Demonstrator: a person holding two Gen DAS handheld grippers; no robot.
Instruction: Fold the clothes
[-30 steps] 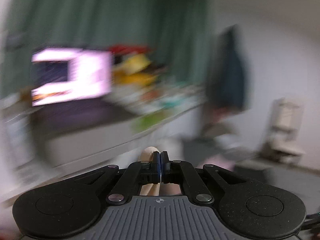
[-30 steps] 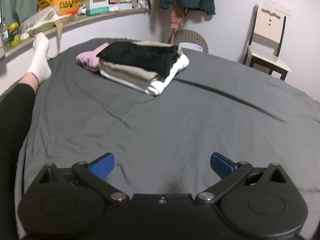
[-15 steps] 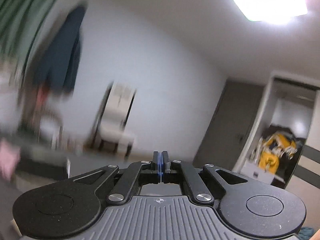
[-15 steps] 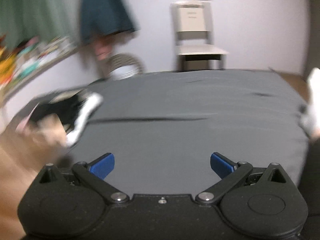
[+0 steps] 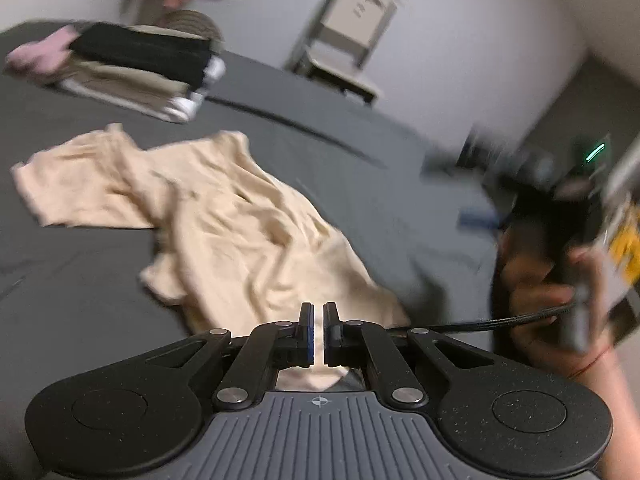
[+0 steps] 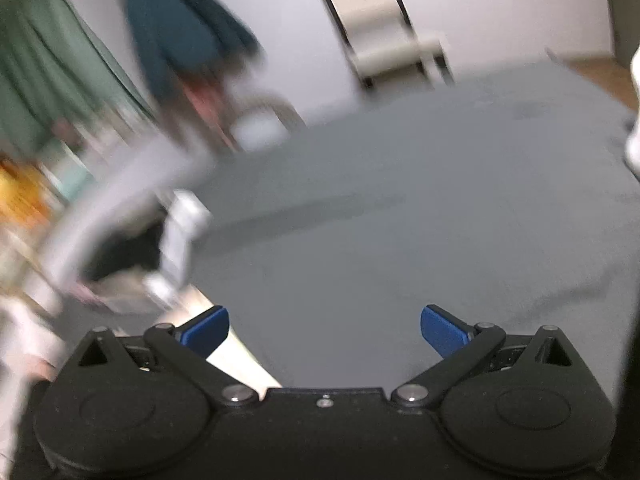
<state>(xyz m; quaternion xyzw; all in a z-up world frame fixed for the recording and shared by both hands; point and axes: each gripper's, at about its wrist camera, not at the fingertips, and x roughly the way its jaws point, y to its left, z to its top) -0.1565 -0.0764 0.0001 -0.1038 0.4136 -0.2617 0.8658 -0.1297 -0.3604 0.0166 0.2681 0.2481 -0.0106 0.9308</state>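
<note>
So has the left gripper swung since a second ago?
Yes. The left gripper faced the cluttered shelf, then the wall; now it points down at the cream shirt on the bed, chair behind.

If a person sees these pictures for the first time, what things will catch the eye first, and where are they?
First comes the cream T-shirt, lying crumpled in the middle of the dark grey bed, with its near edge pinched in the left gripper. Behind it, at the far left, sits a stack of folded clothes. The right gripper hangs wide open over bare sheet.
</note>
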